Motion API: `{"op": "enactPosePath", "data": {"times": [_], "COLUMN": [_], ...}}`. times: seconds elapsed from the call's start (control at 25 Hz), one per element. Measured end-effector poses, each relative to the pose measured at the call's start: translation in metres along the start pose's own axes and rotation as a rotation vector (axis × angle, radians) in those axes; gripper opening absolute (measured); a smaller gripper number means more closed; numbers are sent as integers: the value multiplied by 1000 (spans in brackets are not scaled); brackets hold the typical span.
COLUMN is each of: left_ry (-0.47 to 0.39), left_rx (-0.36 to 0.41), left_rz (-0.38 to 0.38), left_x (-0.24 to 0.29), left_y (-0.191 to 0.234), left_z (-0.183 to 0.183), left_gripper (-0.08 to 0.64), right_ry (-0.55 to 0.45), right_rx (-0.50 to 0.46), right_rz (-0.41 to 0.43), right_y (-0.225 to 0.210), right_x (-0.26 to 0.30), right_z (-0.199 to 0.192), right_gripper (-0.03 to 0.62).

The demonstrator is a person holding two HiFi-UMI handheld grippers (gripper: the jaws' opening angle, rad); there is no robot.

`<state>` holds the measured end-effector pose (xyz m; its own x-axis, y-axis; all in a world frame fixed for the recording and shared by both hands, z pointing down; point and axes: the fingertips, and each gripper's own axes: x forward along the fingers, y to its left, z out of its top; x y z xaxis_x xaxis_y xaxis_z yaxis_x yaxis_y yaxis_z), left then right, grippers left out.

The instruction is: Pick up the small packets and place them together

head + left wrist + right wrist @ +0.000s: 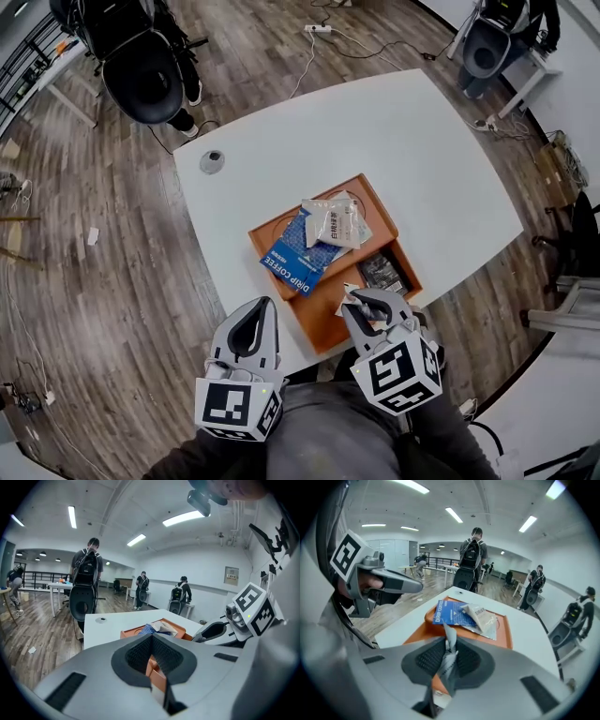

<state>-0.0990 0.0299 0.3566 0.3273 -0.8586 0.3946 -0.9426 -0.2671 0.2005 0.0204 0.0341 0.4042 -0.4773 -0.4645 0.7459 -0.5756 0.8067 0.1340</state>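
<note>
An orange tray (323, 330) lies on the white table (422, 159). In it a blue drip coffee packet (298, 255) lies under a white packet (333, 223), and a dark packet (382, 272) rests at the right. My right gripper (354, 302) hovers over the tray's near corner. It is shut on a small silvery packet (450, 641) that stands upright between the pads. My left gripper (263, 305) hangs by the table's front edge, left of the tray. Its jaws are together with nothing in them, and the tray (140, 631) shows beyond its tips (151, 637).
A small round grey disc (212, 161) sits near the table's far left corner. Black office chairs (142, 80) stand on the wooden floor behind, with cables (323, 33) nearby. People with backpacks (471, 555) stand in the room beyond the table.
</note>
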Motion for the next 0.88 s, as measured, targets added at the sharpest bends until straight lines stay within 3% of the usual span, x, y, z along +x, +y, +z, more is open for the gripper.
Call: {"op": "enactPosePath", "data": {"times": [0.24, 0.48, 0.88], "left_ry": [-60, -109, -102], "left_rx": [11, 8, -33], "left_rz": [-8, 33, 132], "left_x": [-8, -13, 2], "left_y": [-7, 7, 31], "left_z": [18, 40, 46], "left_gripper": [-3, -3, -3], "right_ry": [-65, -136, -192], "right_rx": [-45, -79, -110], "right_rz": [-43, -56, -32], "right_y": [-6, -14, -49], "right_x": [-18, -22, 6], "right_z": [30, 68, 109], "right_gripper": [61, 61, 61]}}
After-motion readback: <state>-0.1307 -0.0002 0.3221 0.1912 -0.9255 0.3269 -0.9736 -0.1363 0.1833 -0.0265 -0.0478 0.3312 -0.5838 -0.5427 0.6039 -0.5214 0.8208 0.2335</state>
